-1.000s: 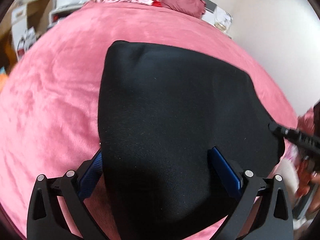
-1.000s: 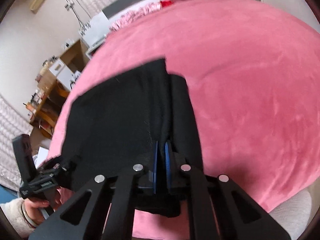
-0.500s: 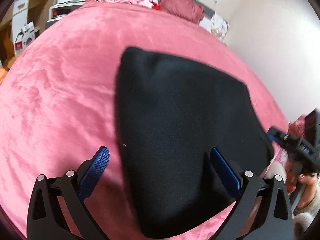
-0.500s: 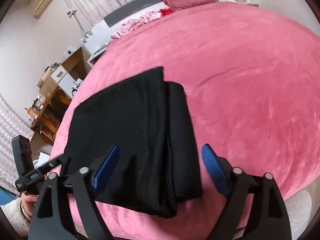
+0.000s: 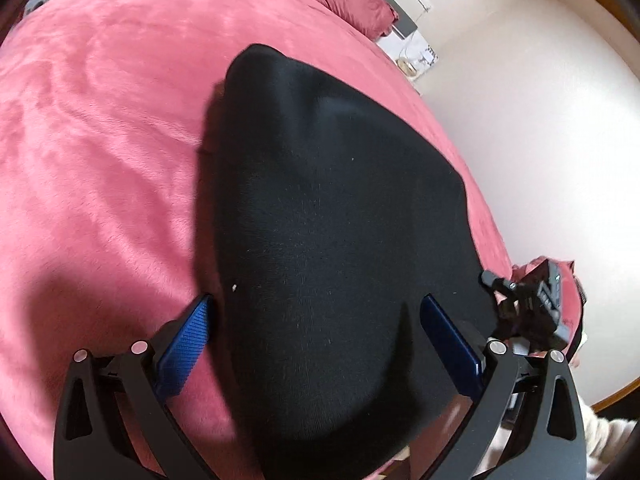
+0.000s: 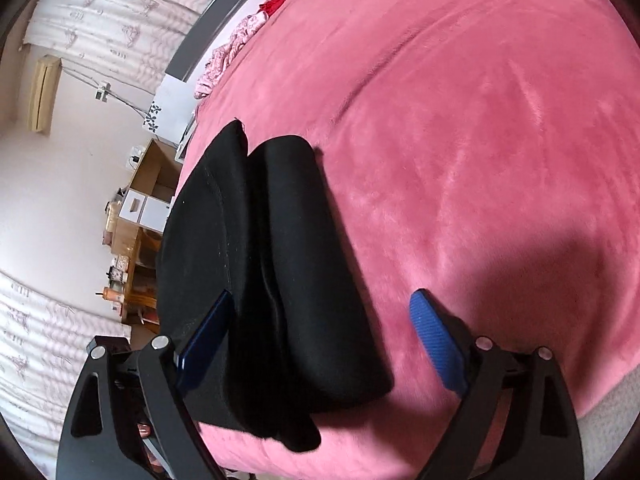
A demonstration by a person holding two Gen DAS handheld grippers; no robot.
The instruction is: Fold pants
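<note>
The black pants [image 5: 332, 240] are seen folded into a thick stack on the pink bedspread [image 5: 100, 140], close to the near edge of the bed, w/ one folded end overhanging that edge slightly in the right wrist view [image 6: 280, 280]. Layered folds are shown along the stack's right side there.

The left gripper [image 5: 316, 320] is held spread wide above the near part of the stack; blue pads [image 5: 188, 340] are seen either side of the fabric, nothing pinched.

The right gripper [image 6: 320, 320] has just been opened; its jaws are spread wide, w/ the stack's right part between them but not pressed by the pads [image 6: 436, 340].

A dark red pillow [image 5: 352, 4] is seen at the far end of the bed.
</note>
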